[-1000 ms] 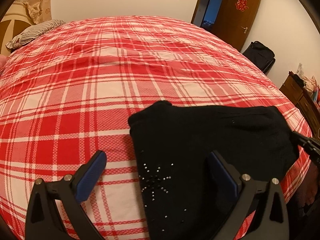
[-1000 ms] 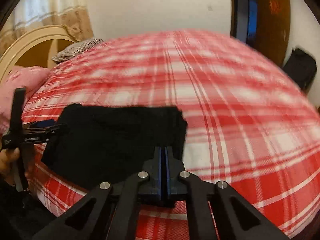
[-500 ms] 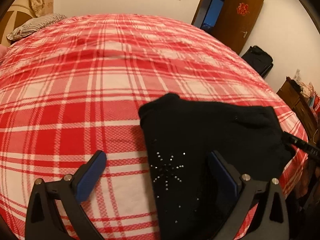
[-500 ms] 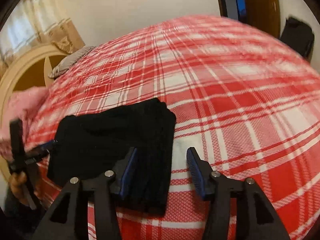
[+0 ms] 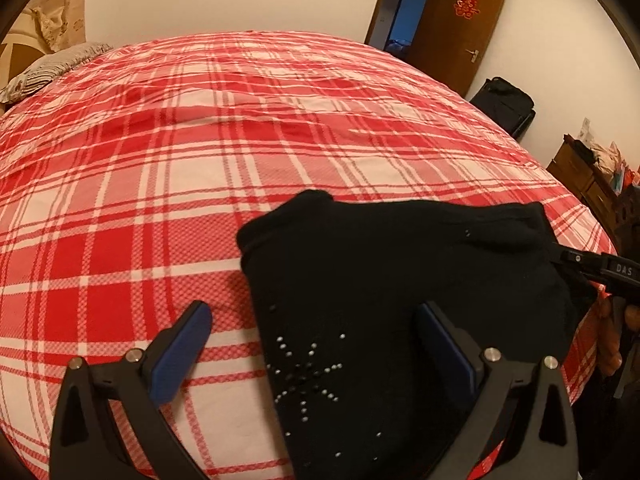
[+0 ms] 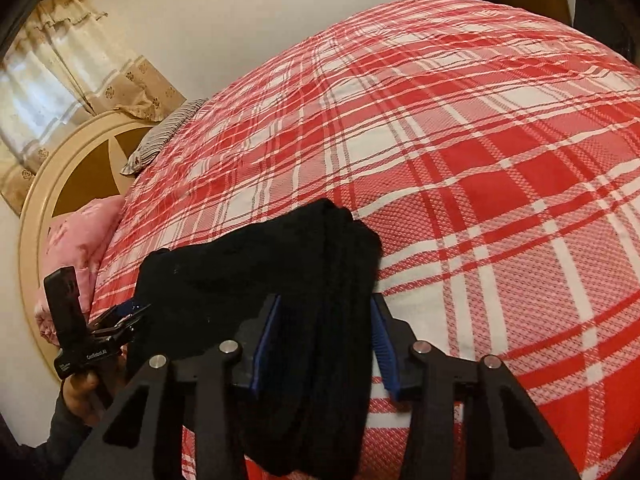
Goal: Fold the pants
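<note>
Looking along both tools, we see the black pants lying folded into a compact bundle near the closer edge of the bed, on the red-and-white plaid bedspread; a starburst of small silver studs shows on the fabric nearest our left gripper. That gripper has its jaws spread wide; one blue pad sits over bare bedspread just beside the bundle's edge, the other over the black cloth, and nothing is pinched between them. Our right gripper also has its jaws parted; they straddle the thick folded end of the pants, with a blue pad on either side of the cloth; whether the pads touch the fabric we cannot tell. From the right wrist view, our left gripper appears at the far end of the bundle, held in a hand with a dark sleeve. Beyond the bedspread we see a striped pillow, a curved cream headboard, a pink cushion, a patterned curtain, a brown door bearing a red emblem, and a dark bag against the wall.
</note>
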Tool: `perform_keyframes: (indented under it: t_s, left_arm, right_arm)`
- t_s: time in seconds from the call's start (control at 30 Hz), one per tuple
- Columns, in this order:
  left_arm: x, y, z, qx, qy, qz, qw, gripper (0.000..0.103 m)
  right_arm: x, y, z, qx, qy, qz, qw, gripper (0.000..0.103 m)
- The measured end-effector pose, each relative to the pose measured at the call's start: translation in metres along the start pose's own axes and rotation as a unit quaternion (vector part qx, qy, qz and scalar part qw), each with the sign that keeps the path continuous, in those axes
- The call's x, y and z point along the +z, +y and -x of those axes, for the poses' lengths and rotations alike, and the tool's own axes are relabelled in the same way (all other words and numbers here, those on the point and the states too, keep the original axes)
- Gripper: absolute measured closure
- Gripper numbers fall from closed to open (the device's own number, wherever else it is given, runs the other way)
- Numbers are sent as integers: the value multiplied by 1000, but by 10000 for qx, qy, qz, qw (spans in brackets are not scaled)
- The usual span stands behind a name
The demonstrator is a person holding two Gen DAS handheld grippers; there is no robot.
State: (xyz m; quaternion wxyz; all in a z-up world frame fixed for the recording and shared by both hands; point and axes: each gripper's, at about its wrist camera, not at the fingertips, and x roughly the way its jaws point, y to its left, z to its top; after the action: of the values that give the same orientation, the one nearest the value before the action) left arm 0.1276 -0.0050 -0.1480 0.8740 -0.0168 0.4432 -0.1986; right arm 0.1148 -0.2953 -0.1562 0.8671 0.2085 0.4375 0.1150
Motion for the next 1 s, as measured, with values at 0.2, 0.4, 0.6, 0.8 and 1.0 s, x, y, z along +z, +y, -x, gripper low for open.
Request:
perform_keyframes:
  t_s: [0.2,0.4,0.6,0.8,1.0]
  left_arm:
    - [1,-5,-1,-87,23,-61,9999,7]
    - [0,-14,2,-395,51,-221,9990,46]
    - [-1,-11,7,-630,-49,-123,9979,70]
    - [-2,0,19,-834,-265,133,9961,90]
    - [1,14,47,-830,-608,340,9941,91]
  right_arm:
    - [0,-3,0,185,10,-58,9998,67]
    - [-2,3,6,367,-135,-12,9992,76]
    - [0,11,14,502,-225,65,9985,77]
    - [10,28,21,576,-201,293,9977,77]
    - [37,78,22,724,-136,1025,9920,77]
